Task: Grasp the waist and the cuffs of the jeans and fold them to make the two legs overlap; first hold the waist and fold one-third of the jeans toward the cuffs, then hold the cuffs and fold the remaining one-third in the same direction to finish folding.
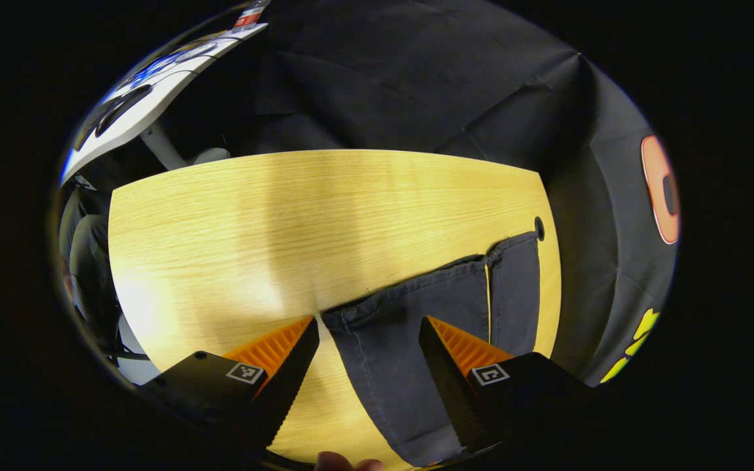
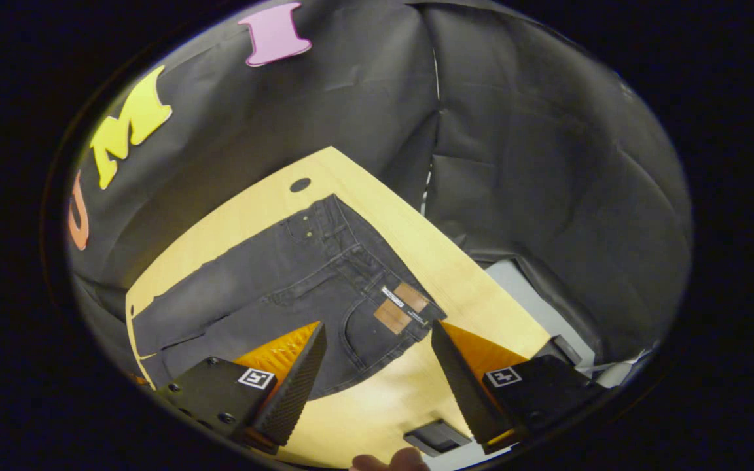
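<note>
Left gripper view: the left gripper point(image 1: 368, 356) hangs above the wooden table point(image 1: 233, 222) with its fingers spread wide and nothing between them. Below and ahead lie the cuffs point(image 1: 442, 281) of the dark grey jeans point(image 1: 403, 366), flat on the tabletop near its right edge, two leg ends side by side with a thin yellow seam line between them. A small dark hole point(image 1: 539, 228) marks the table just past the far cuff. A fingertip point(image 1: 344, 462) shows at the bottom edge.

Right gripper view: the right gripper point(image 2: 378, 363) is also splayed open and empty, poised over the waist point(image 2: 377, 288) end of the jeans point(image 2: 266, 281). The jeans lie spread flat on the table point(image 2: 455, 268), legs running away to the left, with brown paper tags point(image 2: 402, 307) at the waistband. A small dark object point(image 2: 437, 437) sits at the table's near edge, between the fingers.
</note>
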Demonstrator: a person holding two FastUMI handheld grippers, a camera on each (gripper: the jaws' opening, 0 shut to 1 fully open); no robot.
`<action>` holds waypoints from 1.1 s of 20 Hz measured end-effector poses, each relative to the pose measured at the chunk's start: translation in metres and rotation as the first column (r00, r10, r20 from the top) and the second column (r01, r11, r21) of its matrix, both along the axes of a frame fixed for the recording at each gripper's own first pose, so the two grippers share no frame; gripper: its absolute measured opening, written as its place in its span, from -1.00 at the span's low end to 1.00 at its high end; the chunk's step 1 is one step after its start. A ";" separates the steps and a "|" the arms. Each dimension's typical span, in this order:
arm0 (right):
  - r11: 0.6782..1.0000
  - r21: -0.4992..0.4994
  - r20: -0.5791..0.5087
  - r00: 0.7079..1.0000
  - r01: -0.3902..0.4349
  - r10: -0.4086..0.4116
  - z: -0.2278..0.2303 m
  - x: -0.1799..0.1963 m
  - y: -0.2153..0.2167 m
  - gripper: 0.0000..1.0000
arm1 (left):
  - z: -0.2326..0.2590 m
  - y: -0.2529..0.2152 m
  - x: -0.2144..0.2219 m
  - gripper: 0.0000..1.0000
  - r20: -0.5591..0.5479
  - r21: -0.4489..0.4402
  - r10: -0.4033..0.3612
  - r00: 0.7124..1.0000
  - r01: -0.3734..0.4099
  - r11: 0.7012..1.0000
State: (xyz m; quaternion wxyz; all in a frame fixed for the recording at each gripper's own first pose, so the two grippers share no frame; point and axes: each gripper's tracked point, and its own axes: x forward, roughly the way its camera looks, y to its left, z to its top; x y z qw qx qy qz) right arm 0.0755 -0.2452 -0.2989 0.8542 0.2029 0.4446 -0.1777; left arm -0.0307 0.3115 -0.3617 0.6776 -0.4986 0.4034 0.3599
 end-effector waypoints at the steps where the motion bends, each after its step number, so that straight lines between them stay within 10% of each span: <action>1: 1.000 0.014 -0.026 1.000 0.009 -0.009 -0.006 -0.001 -0.002 0.96 | -0.001 0.001 0.002 0.99 -0.017 0.002 -0.008 1.000 0.008 1.000; 10: 0.940 0.194 -0.219 0.947 0.280 -0.236 -0.065 -0.001 -0.037 0.90 | -0.009 -0.004 0.014 0.92 -0.215 -0.003 -0.077 0.974 0.079 0.997; 19: 0.957 0.051 -0.297 0.919 0.286 -0.259 -0.082 0.026 -0.033 0.96 | -0.018 -0.003 0.006 0.63 -0.379 -0.032 -0.086 0.921 0.080 0.996; 22: 0.956 0.006 -0.327 0.904 0.294 -0.276 -0.085 0.032 -0.026 0.97 | -0.019 -0.005 0.015 0.21 -0.380 -0.046 -0.092 0.920 0.081 0.996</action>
